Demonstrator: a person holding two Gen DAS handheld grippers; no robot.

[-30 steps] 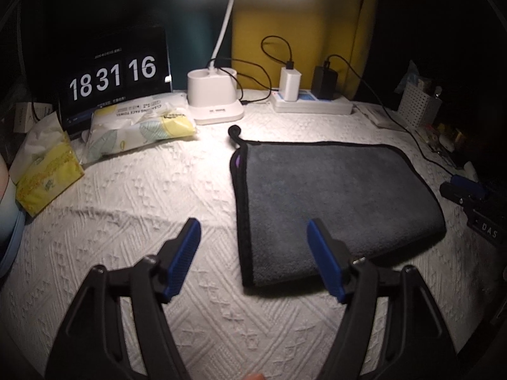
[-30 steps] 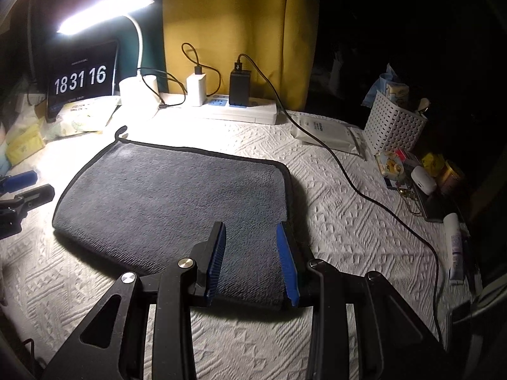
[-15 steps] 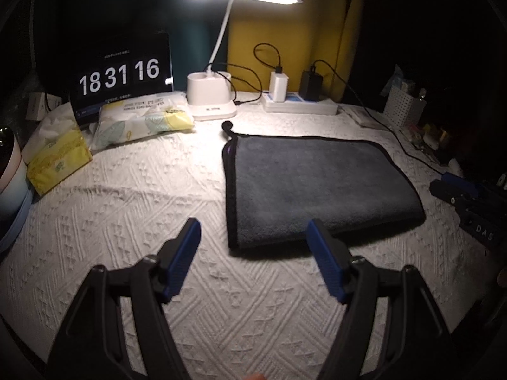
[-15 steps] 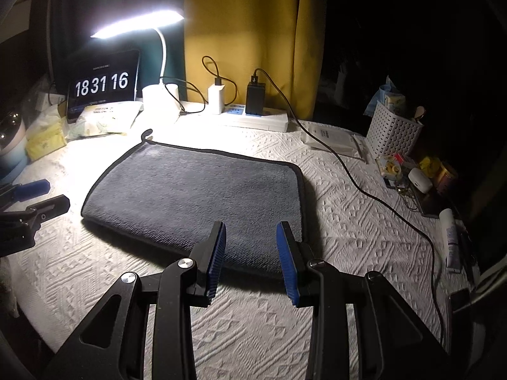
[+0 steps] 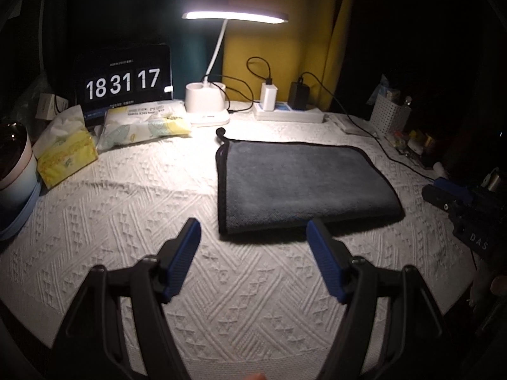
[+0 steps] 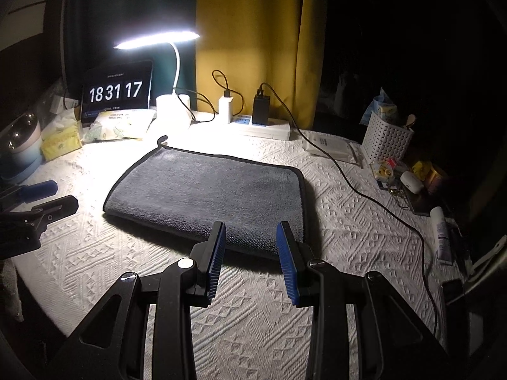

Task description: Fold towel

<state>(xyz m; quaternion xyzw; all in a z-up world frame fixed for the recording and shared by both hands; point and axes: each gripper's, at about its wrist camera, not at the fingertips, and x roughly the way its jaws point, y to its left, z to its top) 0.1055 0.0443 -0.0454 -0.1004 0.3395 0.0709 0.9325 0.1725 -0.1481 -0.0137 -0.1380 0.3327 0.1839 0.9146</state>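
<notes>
A grey towel (image 5: 301,183) with black trim lies folded flat on the white textured tablecloth (image 5: 126,209), its hanging loop at the far left corner. It also shows in the right wrist view (image 6: 209,196). My left gripper (image 5: 253,231) is open and empty, held back from the towel's near left edge. My right gripper (image 6: 251,232) is open and empty, just short of the towel's near right edge. In the left wrist view the right gripper (image 5: 456,199) shows at the right; in the right wrist view the left gripper (image 6: 38,202) shows at the left.
At the back stand a lit desk lamp (image 5: 206,107), a clock screen (image 5: 123,79), a power strip (image 5: 288,114) with chargers and a wipes pack (image 5: 142,125). A tissue pack (image 5: 66,155) and cup (image 5: 12,164) sit left. A white basket (image 6: 386,137) and small items sit right; a cable (image 6: 364,190) crosses the cloth.
Both grippers have pulled back from the towel towards the table's near edge. The right gripper's jaws have opened wider. The towel has stayed flat.
</notes>
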